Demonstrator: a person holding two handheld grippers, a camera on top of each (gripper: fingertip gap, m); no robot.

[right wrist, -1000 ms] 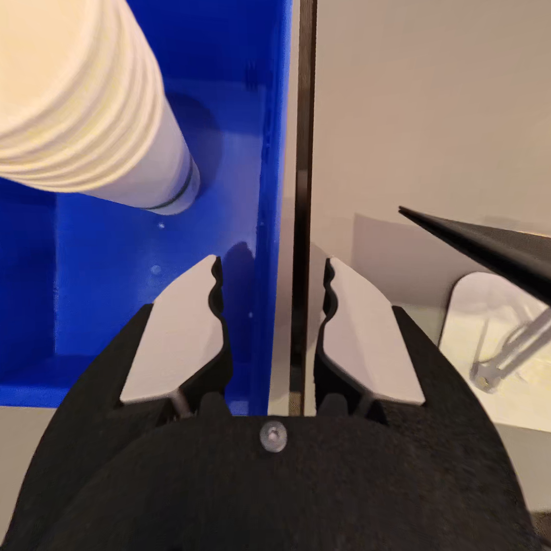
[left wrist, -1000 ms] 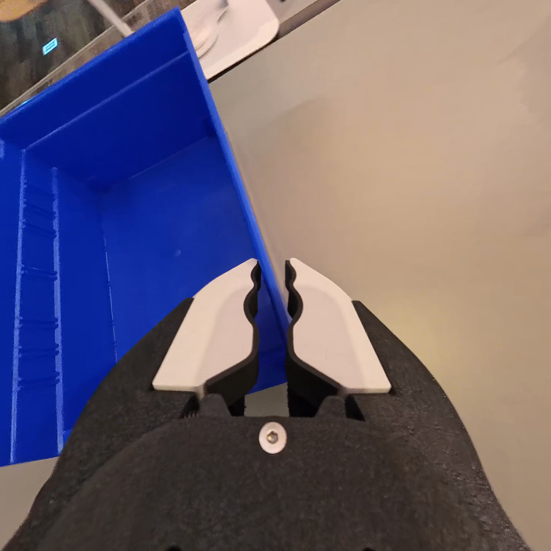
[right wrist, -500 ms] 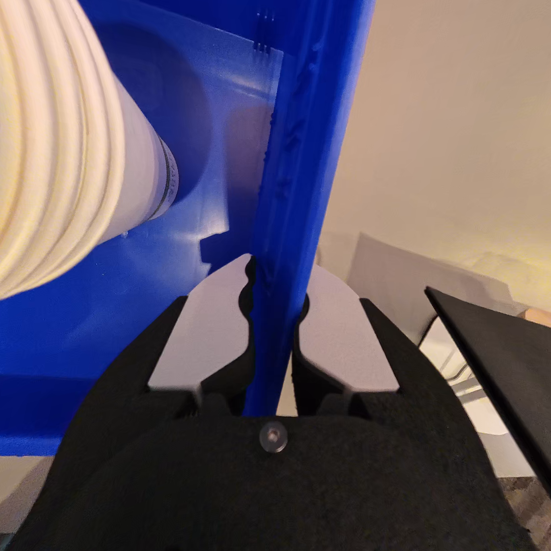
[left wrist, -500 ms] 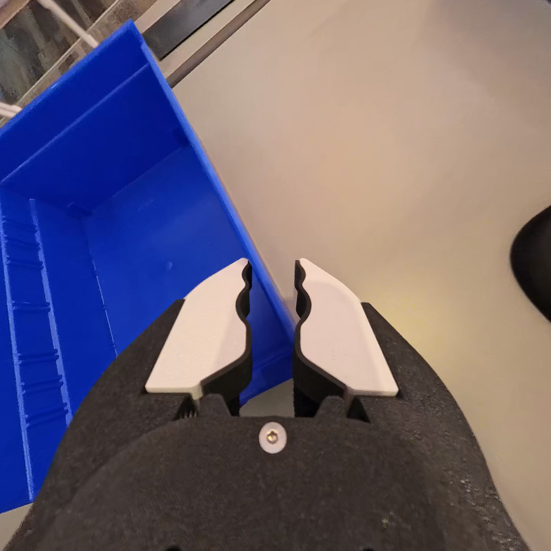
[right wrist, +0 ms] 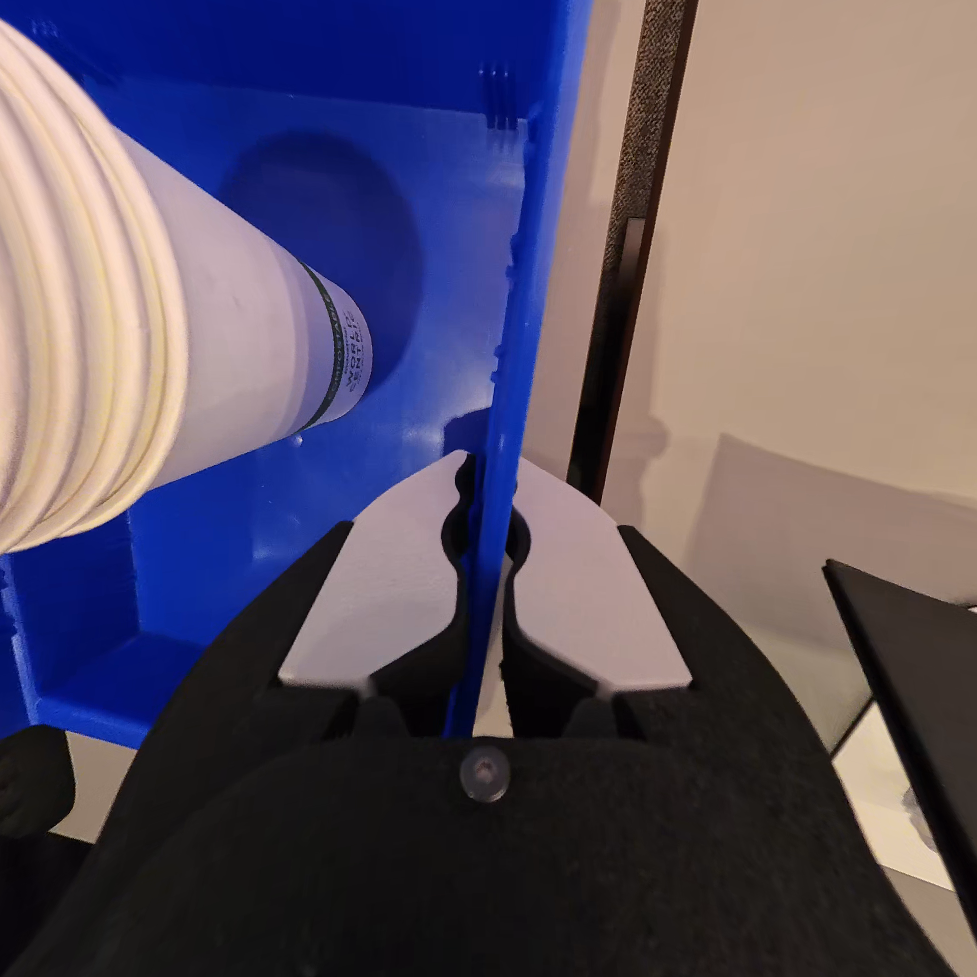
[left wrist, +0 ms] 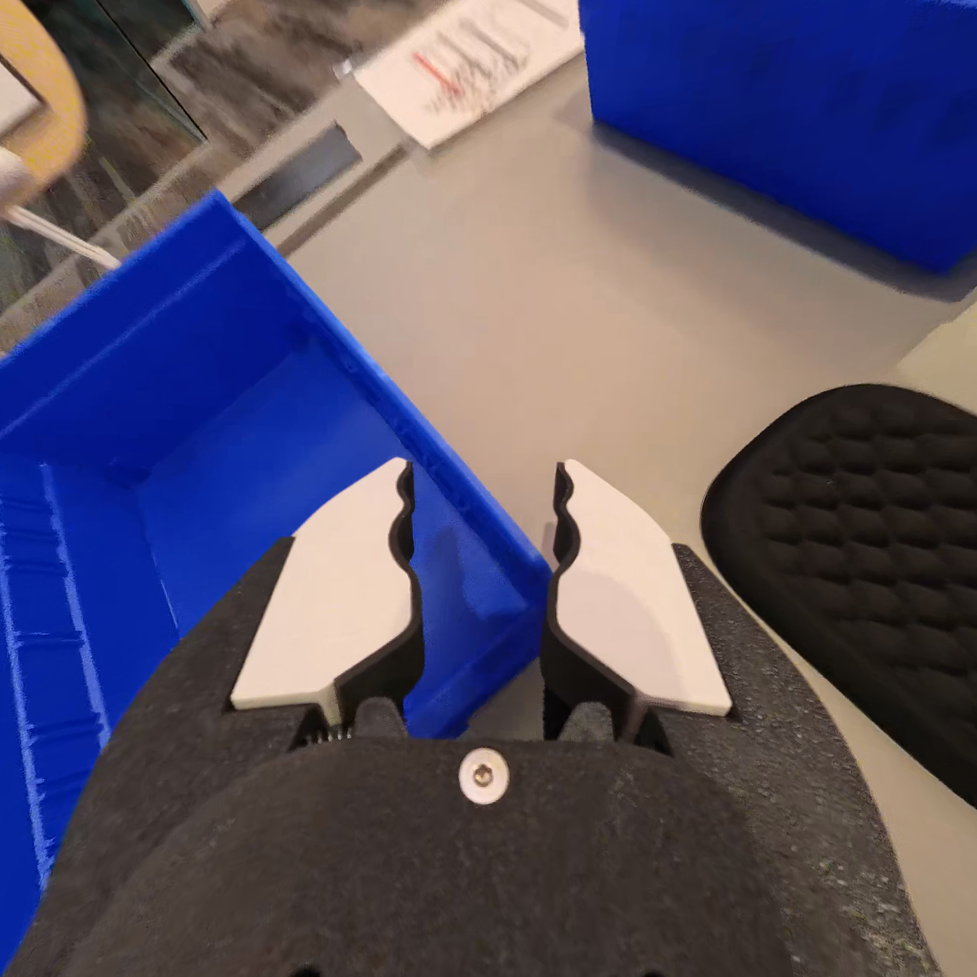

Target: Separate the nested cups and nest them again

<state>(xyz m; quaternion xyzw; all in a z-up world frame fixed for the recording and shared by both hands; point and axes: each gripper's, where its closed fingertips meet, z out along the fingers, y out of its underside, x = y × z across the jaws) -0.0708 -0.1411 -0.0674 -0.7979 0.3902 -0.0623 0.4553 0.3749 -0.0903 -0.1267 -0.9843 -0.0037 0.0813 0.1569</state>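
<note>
Right tool [right wrist: 489,491] clamped on side wall of blue plastic bin [right wrist: 507,317] holding stack of nested white paper cups [right wrist: 158,328]. Left tool [left wrist: 484,478] part open, empty, above another blue plastic bin [left wrist: 211,402] on grey surface [left wrist: 528,296]. Separation not started; next likely positioning bin, then gripping top cup.

My left wrist feed is evenly lit by soft, warm light, with a faint yellowish bloom on the grey tabletop [left wrist: 555,296] near its right edge. The far edge of that table is smeared with motion blur: the white paper [left wrist: 465,68] and the floor beyond it are streaked, while the left gripper [left wrist: 482,468] stays crisp. A second blue bin [left wrist: 793,116] drops a soft shadow onto the tabletop below it. My right wrist feed is dimmer, and the stack of white cups [right wrist: 158,328] casts a rounded shadow on the blue bin [right wrist: 328,528] wall. Wide-angle bending swells the cups at the left edge. The right gripper [right wrist: 489,465] shows slight blur near the finger bases.
</note>
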